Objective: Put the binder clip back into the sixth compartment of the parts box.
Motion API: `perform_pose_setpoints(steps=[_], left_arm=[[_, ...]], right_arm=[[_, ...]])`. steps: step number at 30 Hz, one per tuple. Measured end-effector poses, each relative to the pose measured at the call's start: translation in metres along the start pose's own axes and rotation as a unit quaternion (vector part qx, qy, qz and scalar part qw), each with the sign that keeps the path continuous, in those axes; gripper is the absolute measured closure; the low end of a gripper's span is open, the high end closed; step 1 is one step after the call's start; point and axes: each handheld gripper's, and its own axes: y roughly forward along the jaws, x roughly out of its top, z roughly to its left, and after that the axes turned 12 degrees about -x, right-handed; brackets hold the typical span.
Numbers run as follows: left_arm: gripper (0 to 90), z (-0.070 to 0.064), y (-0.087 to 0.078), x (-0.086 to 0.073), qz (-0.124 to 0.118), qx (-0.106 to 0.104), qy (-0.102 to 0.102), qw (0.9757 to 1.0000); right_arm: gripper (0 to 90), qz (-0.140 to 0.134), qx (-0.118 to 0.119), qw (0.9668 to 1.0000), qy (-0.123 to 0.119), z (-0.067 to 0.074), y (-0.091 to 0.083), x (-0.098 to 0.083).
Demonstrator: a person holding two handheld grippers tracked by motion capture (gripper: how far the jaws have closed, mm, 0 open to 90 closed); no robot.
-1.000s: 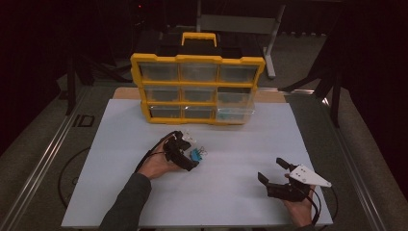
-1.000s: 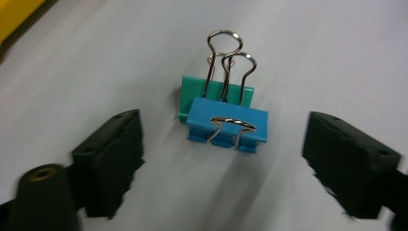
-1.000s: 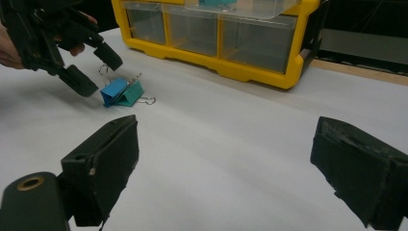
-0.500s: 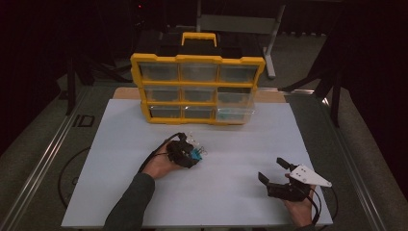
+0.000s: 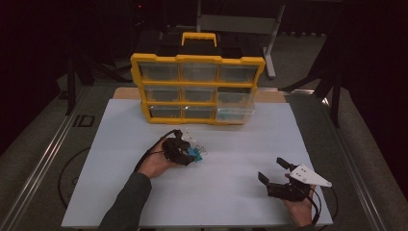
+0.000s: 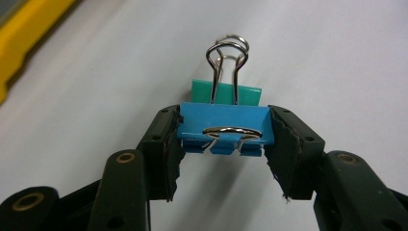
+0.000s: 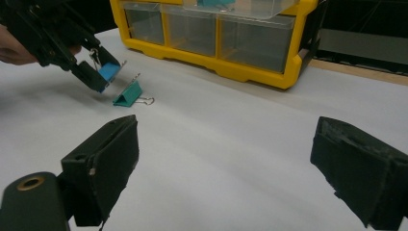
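From the high view we see the left tongs (image 5: pixel 191 153) on the white surface (image 5: pixel 231 192), just in front of a yellow organizer (image 5: pixel 198 89) with clear drawers; its lower right drawer (image 5: pixel 235 113) is pulled out. The right tongs (image 5: pixel 273 170) sit near the surface's front right, jaws spread apart with nothing between them.

In the left gripper view, we find the left tongs (image 6: pixel 223 134) closed on a blue binder clip (image 6: pixel 224 126), one jaw against each side of it. A teal binder clip (image 6: pixel 226 92) lies on the surface just beyond.

In the right gripper view, our right tongs (image 7: pixel 226 168) stand wide open and empty. Farther off, the left tongs (image 7: pixel 98 72) hold the blue binder clip (image 7: pixel 109 71) tilted down toward the surface, with the teal binder clip (image 7: pixel 128 95) lying just beside it.
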Motion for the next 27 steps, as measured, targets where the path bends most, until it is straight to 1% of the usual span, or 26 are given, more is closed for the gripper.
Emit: perform_pose_setpoints(steps=[3,8,10,11,12,15,18,22,27], left_arm=[[49.5,0.000,-0.007,0.001,-0.005,0.004,-0.002,1.0000],[49.5,0.002,-0.018,0.002,-0.017,0.003,-0.011,0.9998],[49.6,0.003,-0.022,0.002,-0.025,-0.001,-0.017,0.9995],[49.5,0.003,-0.022,0.002,-0.025,-0.001,-0.017,0.9995],[49.6,0.004,-0.026,0.001,-0.031,-0.004,-0.021,0.9993],[49.6,0.005,-0.031,0.001,-0.033,-0.005,-0.023,0.9992],[49.6,0.004,-0.036,0.004,-0.037,-0.003,-0.021,0.9991],[49.6,0.002,-0.045,0.009,-0.051,-0.007,-0.021,0.9985],[49.6,-0.001,-0.055,0.019,-0.055,-0.003,-0.011,0.9985]], right_arm=[[9.5,0.000,0.000,1.0000,0.000,0.000,0.000,0.000],[9.5,0.001,-0.001,1.0000,0.000,0.000,0.000,0.000],[9.5,0.001,0.000,1.0000,0.001,0.001,0.000,0.000],[9.5,0.001,0.000,1.0000,0.001,0.001,0.000,0.000],[9.5,0.001,0.000,1.0000,0.001,0.001,0.000,0.000],[9.5,0.000,0.000,1.0000,0.001,0.000,0.000,0.000],[9.4,-0.001,0.000,1.0000,0.002,0.000,0.000,0.000],[9.4,-0.002,0.001,1.0000,0.001,0.001,0.000,0.000],[9.4,-0.005,0.000,1.0000,0.001,0.000,-0.001,0.000]])
